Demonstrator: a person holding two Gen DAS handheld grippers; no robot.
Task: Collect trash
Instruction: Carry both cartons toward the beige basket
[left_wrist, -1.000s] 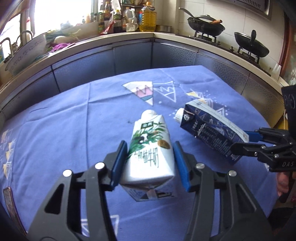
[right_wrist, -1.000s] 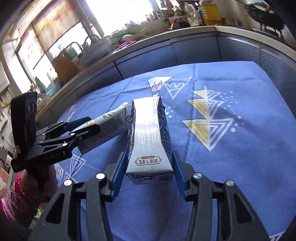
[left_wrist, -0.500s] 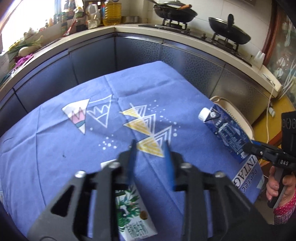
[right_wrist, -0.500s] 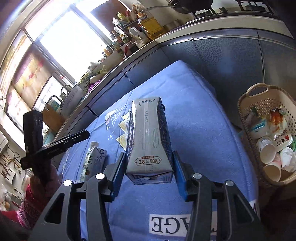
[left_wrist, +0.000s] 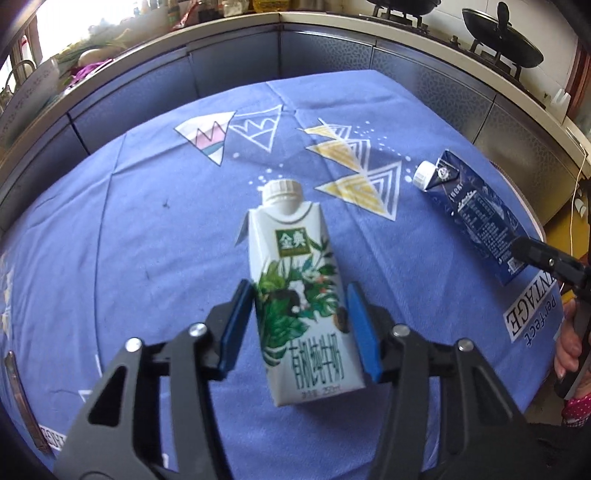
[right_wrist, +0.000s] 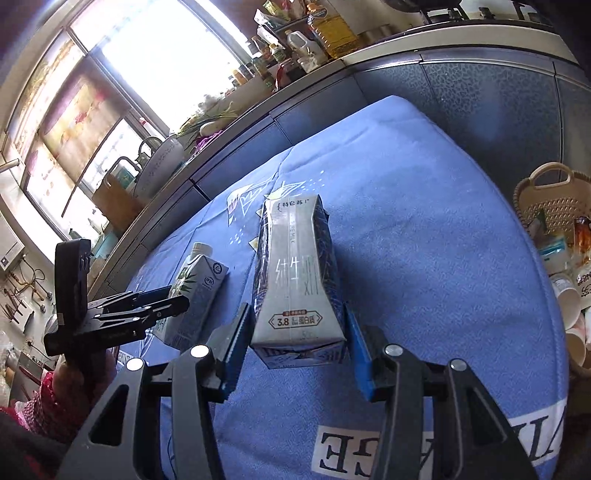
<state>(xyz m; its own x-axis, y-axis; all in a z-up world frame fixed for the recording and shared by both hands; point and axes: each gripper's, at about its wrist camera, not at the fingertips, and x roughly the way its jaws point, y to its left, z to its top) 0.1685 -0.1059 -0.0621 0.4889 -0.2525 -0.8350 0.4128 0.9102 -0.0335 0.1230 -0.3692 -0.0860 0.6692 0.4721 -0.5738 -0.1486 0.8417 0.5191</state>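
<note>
Pinching the white carton (left_wrist: 295, 266) with the left gripper (left_wrist: 299, 291), low down near its base. Closing the jaws right now, with the carton between them and 1 blue pad against each side. Holding it cap up and leaning a bit over the blue cloth (left_wrist: 147, 221) on the table. Hard to tell whether sitting on the cloth or just above it.

Pinching the blue carton (right_wrist: 295, 266) with the right gripper (right_wrist: 295, 312), also near the base, with 1 pad tight on each side. Holding it up off the cloth, as far as can be seen, with the cap end far from the camera. Close to the table edge with the big printed letters.

Seen from the right wrist: white carton to the left of the blue carton, near it but not touching.

Off the right side of the table and lower down: a tan basket (right_wrist: 546, 173) with paper cups (right_wrist: 567, 299) and other trash inside. Neither carton in the basket yet.

Behind the table: a counter with bottles (right_wrist: 332, 26) and a dark pan (left_wrist: 502, 40) on the stove.
</note>
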